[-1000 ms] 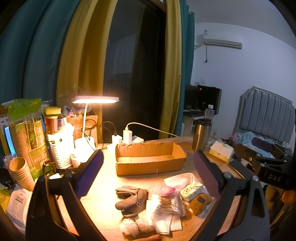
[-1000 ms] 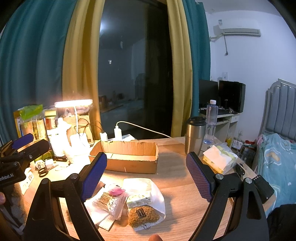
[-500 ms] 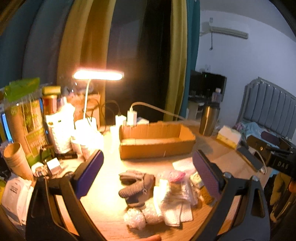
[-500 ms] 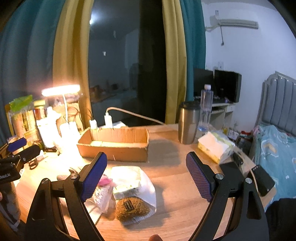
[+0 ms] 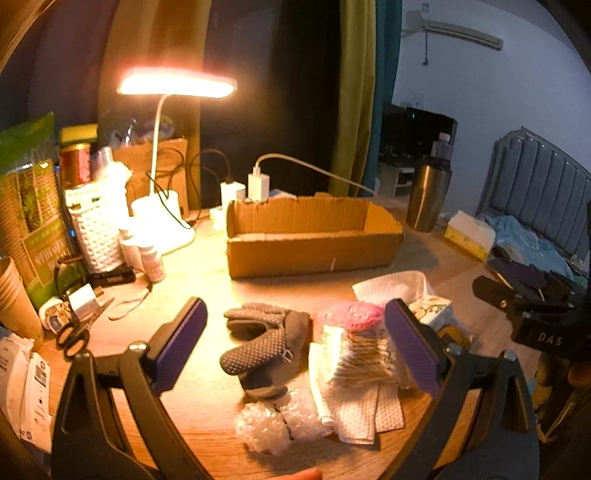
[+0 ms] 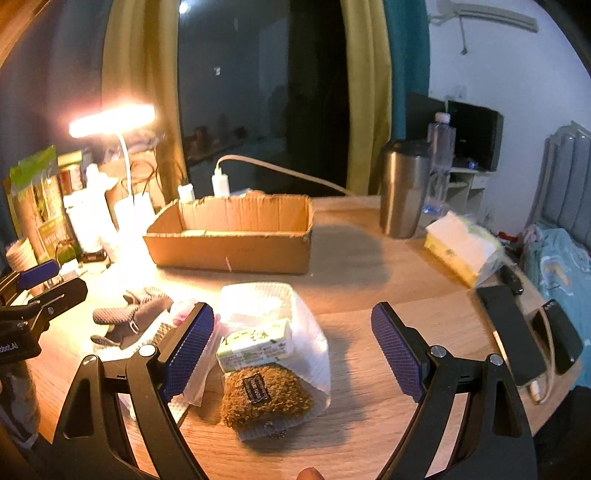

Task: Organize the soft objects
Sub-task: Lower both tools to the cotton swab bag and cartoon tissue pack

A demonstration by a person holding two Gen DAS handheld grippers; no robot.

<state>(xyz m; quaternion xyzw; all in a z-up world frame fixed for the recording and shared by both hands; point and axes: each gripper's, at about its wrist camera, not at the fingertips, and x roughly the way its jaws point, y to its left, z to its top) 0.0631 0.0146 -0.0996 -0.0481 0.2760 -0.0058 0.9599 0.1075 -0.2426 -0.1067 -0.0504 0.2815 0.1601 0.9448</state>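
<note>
Approach step: both grippers open and empty above the soft pile.

Left gripper (image 5: 295,347) brackets the gloves (image 5: 266,343); right gripper (image 6: 291,354) brackets the brown pad (image 6: 264,395). Pile lies in front of the box (image 5: 310,251), which looks empty. Next: descend, clamp, carry to box.

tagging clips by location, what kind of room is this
Most likely a bedroom with a cluttered wooden desk: a padded headboard with bedding beside it, a lit desk lamp, curtains over a dark window, and an air conditioner on the wall.
</note>
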